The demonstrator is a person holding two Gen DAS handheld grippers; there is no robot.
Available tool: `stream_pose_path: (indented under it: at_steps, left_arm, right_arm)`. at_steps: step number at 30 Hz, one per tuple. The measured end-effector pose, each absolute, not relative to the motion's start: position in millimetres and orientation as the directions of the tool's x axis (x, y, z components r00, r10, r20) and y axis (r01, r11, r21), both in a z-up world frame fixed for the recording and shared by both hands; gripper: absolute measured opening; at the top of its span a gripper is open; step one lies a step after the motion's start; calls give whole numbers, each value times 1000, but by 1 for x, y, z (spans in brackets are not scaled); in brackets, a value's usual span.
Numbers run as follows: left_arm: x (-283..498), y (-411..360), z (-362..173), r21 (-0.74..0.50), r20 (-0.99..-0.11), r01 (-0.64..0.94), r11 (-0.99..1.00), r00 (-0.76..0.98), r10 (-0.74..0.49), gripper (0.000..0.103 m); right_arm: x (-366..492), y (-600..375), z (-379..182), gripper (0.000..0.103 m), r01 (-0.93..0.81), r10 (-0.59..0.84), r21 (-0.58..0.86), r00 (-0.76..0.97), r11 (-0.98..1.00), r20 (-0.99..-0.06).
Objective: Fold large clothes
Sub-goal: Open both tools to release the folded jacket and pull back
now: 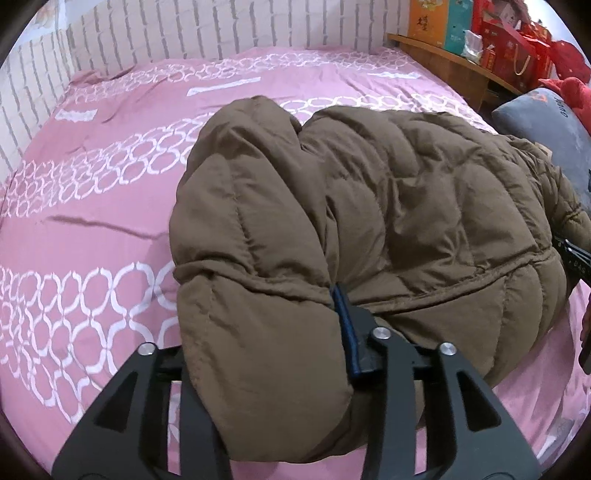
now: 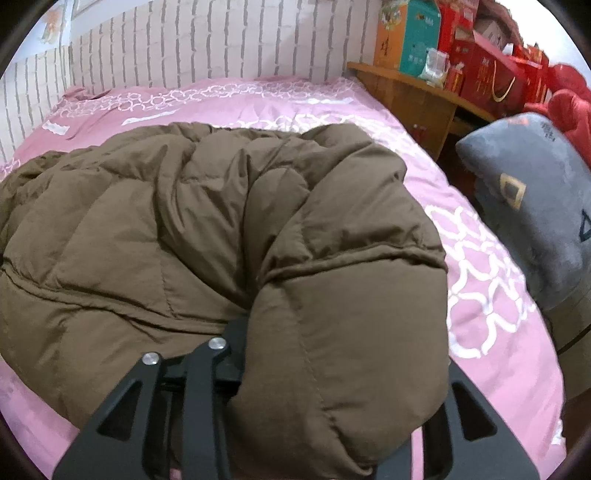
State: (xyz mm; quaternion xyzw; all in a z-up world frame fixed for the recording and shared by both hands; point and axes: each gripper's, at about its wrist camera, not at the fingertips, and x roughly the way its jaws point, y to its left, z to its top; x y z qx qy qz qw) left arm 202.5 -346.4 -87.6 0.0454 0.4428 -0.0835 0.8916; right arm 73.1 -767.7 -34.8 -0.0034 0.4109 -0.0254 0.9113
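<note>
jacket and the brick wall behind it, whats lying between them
Only bare pink bedsheet lies between the jacket and the wall; both wrist views show it.

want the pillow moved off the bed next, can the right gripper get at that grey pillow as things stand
Probably not yet: the right gripper is shut on a thick fold of the brown puffer jacket. The grey pillow lies uncovered at its right, so it must let go first.

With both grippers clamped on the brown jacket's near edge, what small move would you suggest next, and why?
Probably lift both together and carry the edge toward the far side. The left gripper and right gripper each pinch a padded corner of the brown jacket, which lies bunched on the pink bedsheet.
</note>
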Motion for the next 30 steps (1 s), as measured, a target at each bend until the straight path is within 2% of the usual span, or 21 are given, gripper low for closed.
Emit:
stream_pose_path:
  at_steps: [5, 9, 13, 15, 22, 25, 28, 30]
  left_arm:
    - [215, -343, -94, -7, -806, 158, 987, 584, -99, 51]
    - [217, -340, -92, -2, -811, 146, 989, 579, -87, 59]
    - [210, -323, -84, 14, -811, 118, 993, 583, -58, 79]
    - [205, -310, -80, 33, -803, 108, 994, 595, -38, 84]
    - [195, -293, -72, 62, -794, 89, 994, 608, -5, 85]
    - [191, -284, -70, 78, -784, 77, 994, 621, 13, 89]
    - [191, -281, -69, 58, -785, 66, 996, 620, 5, 91]
    - [192, -277, -69, 47, -786, 60, 997, 618, 0, 93]
  right_arm:
    - [70, -778, -36, 50, 56, -13, 31, 650, 998, -759]
    - [68, -781, -34, 63, 63, -20, 25, 636, 998, -771]
    - [65, -783, -24, 81, 70, -50, -7, 625, 998, -779]
    - [61, -782, -18, 82, 64, -57, -22, 626, 998, -777]
    - [49, -782, 0, 82, 63, -115, -97, 639, 993, -761]
    - [46, -790, 3, 82, 72, -125, -103, 642, 992, -756]
    - [43, -799, 4, 82, 81, -140, -116, 645, 990, -751]
    - [43, -806, 1, 86, 98, -141, -102, 645, 990, -751]
